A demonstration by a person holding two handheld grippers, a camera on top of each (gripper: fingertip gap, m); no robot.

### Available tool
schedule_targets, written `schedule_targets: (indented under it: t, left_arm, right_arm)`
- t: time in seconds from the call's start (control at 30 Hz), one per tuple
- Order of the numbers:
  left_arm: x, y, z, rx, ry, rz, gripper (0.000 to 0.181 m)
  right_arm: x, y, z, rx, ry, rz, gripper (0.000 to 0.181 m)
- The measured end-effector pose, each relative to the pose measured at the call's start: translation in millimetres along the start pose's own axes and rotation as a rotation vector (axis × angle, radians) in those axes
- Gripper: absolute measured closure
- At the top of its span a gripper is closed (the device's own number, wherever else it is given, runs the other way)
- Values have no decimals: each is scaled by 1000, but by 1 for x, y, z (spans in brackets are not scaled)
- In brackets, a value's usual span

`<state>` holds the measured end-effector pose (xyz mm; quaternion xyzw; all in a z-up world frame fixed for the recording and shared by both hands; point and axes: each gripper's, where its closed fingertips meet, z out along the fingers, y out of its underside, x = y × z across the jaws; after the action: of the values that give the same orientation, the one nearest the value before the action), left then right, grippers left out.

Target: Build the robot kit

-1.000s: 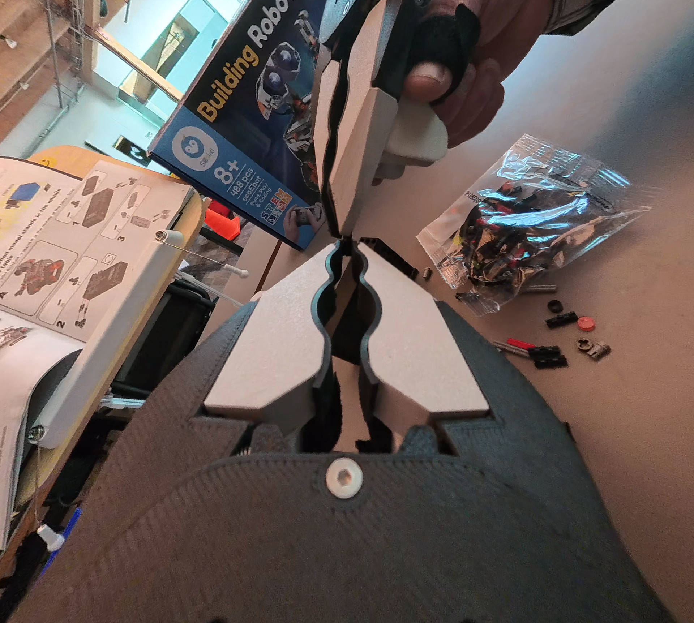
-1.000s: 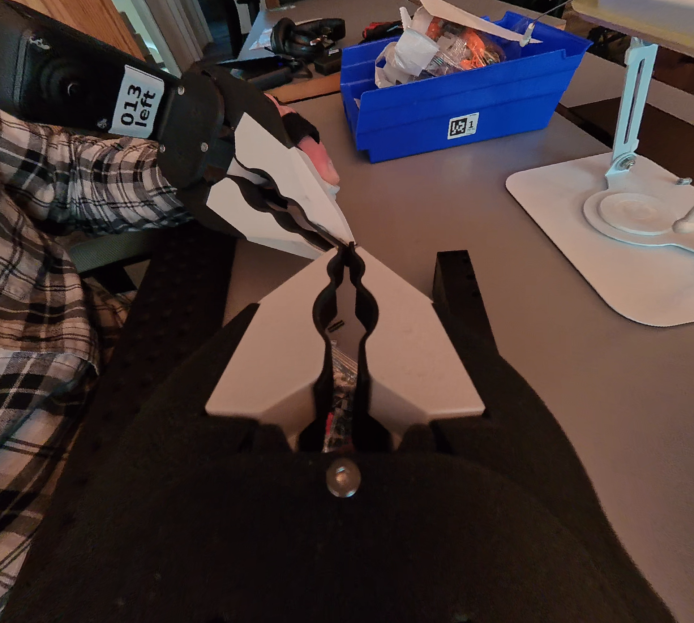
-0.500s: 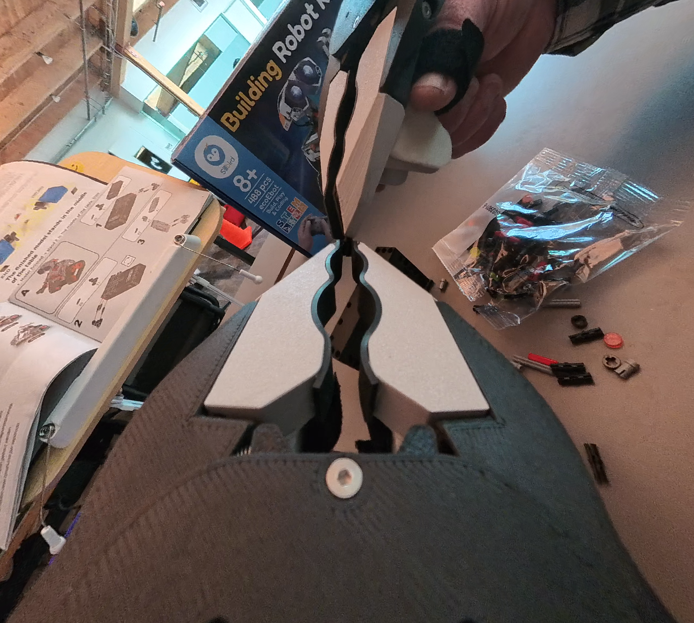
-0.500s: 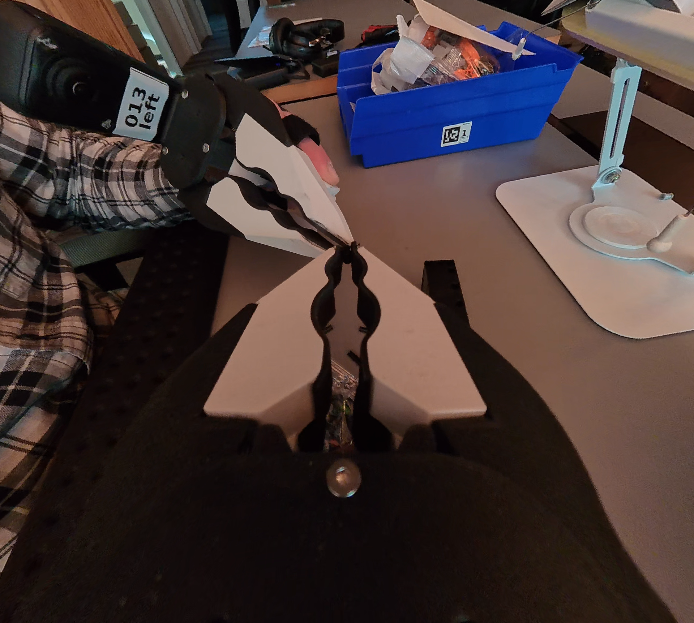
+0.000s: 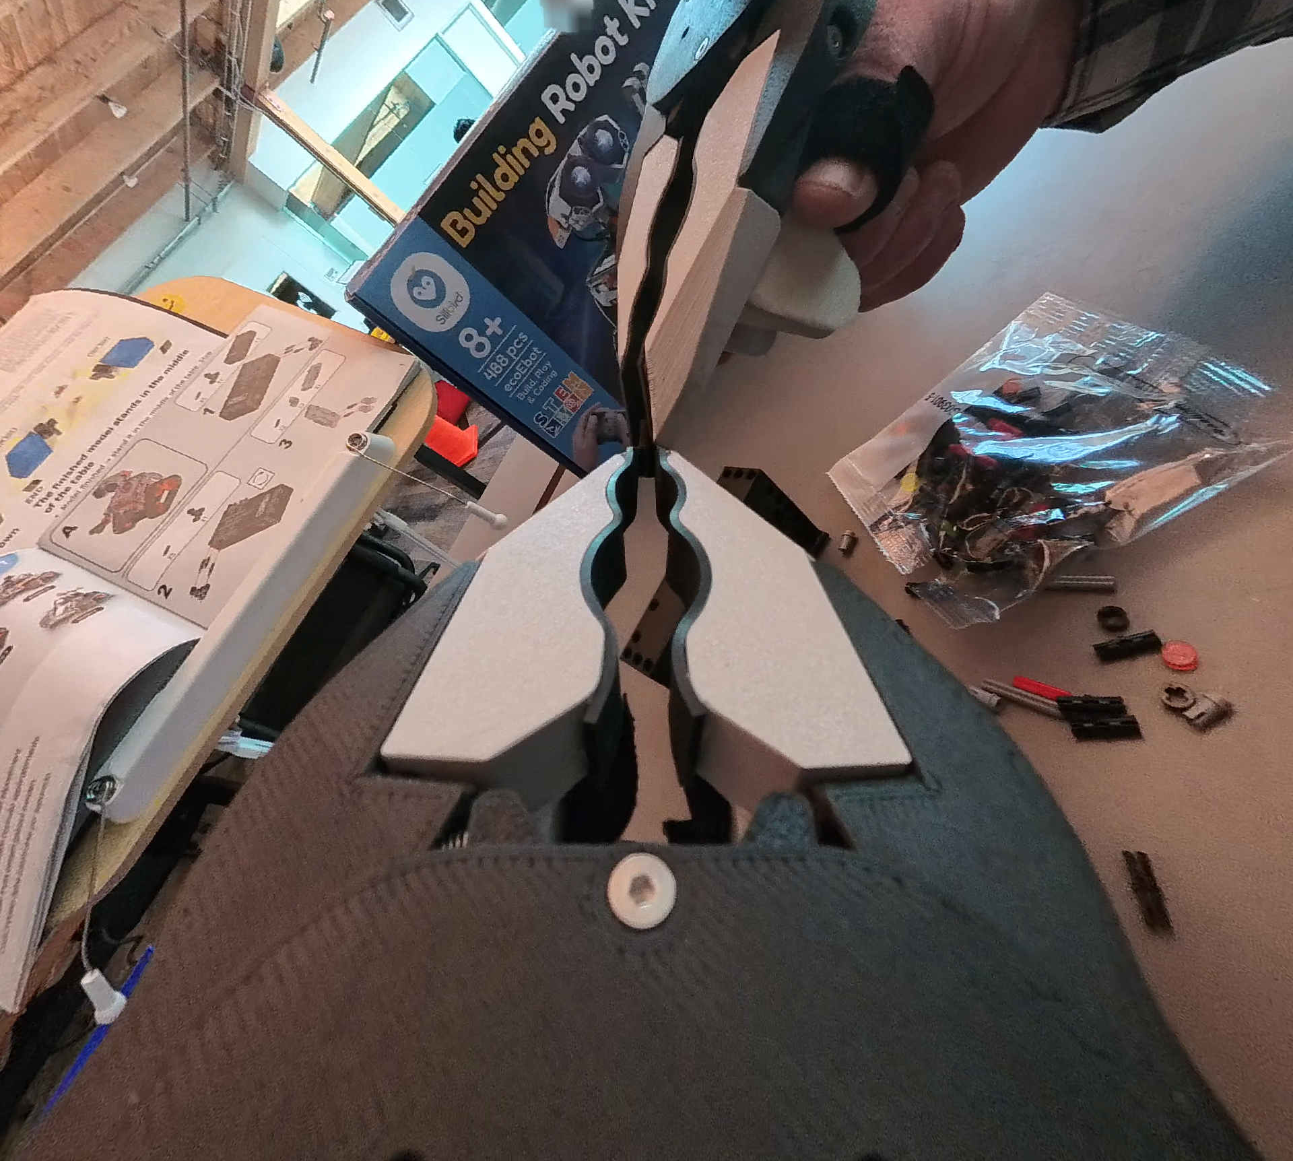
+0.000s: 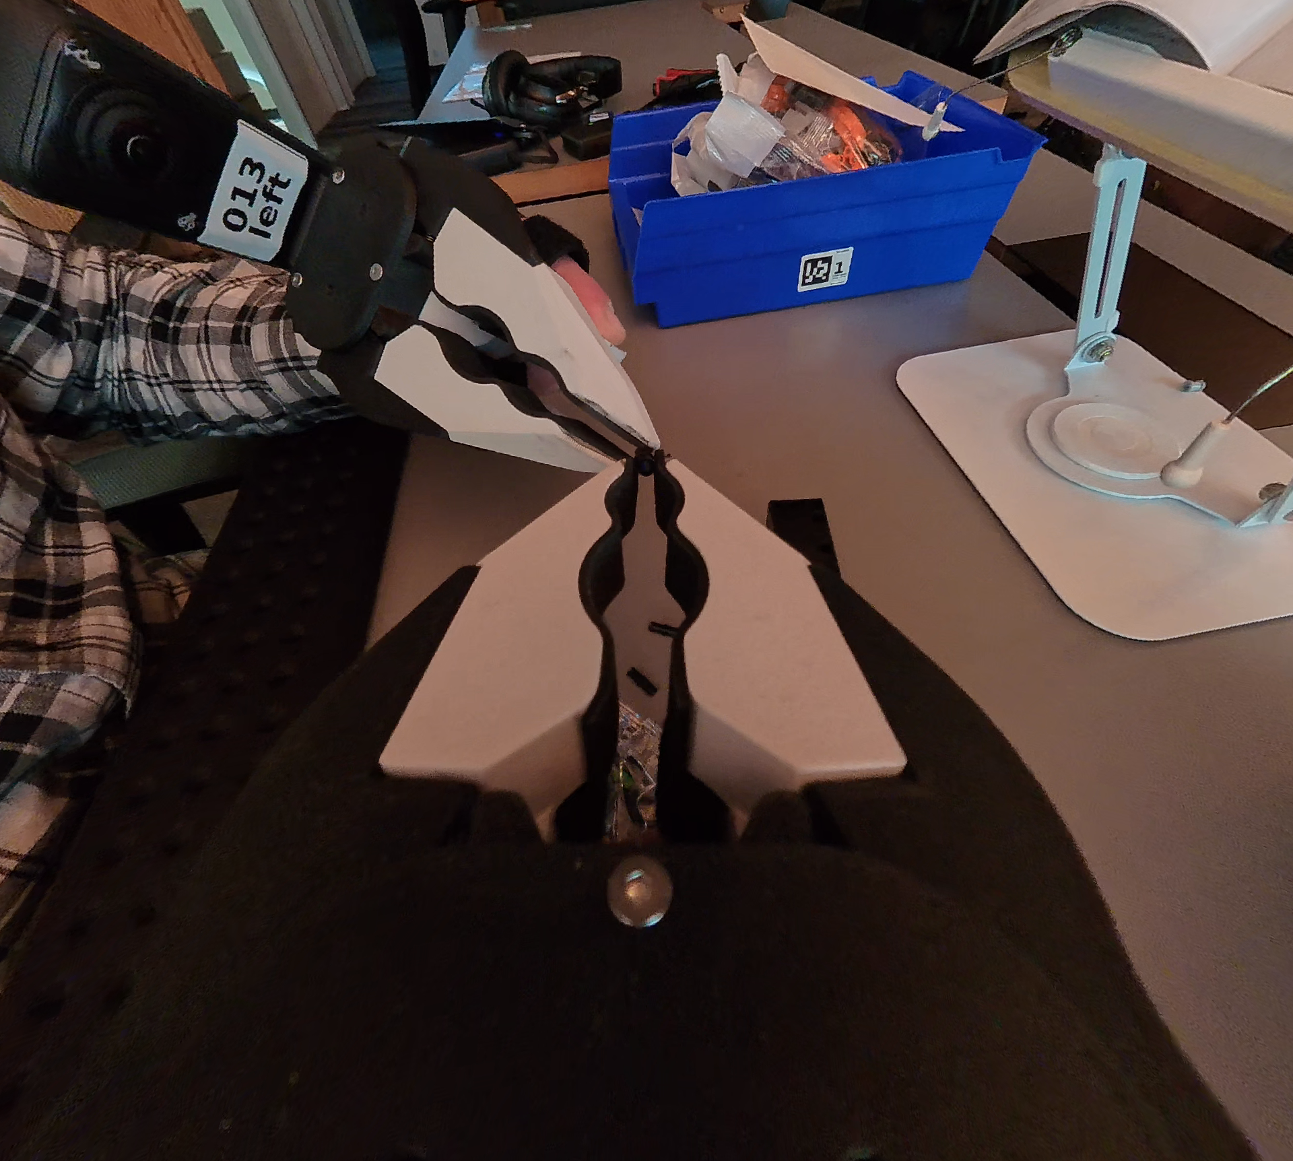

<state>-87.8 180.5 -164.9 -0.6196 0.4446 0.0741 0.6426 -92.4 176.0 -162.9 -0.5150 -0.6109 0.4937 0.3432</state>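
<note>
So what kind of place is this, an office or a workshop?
Probably a shared makerspace or lab workroom: a blue parts bin of bagged pieces on a grey worktable, a building-kit box beside an open instruction booklet on a stand, and more desks behind.

Both grippers' closed fingers (image 5: 735, 603) tip-to-tip

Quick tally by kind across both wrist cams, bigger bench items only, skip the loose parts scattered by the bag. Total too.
Grippers: 2, left and right, jaws closed
Black part at right tips: 1
Bin: 1
Parts bag: 1
Kit box: 1
Booklet: 1
Stand: 1
Headphones: 1
Total: 9
</note>
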Motion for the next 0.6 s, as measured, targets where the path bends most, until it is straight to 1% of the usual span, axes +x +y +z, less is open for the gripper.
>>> schedule_targets:
  t: [0.6]
  left_arm:
    - [-5,1,4,13,-4,-17,179]
  right_arm:
    - [6,-3,0,7,40,-39,179]
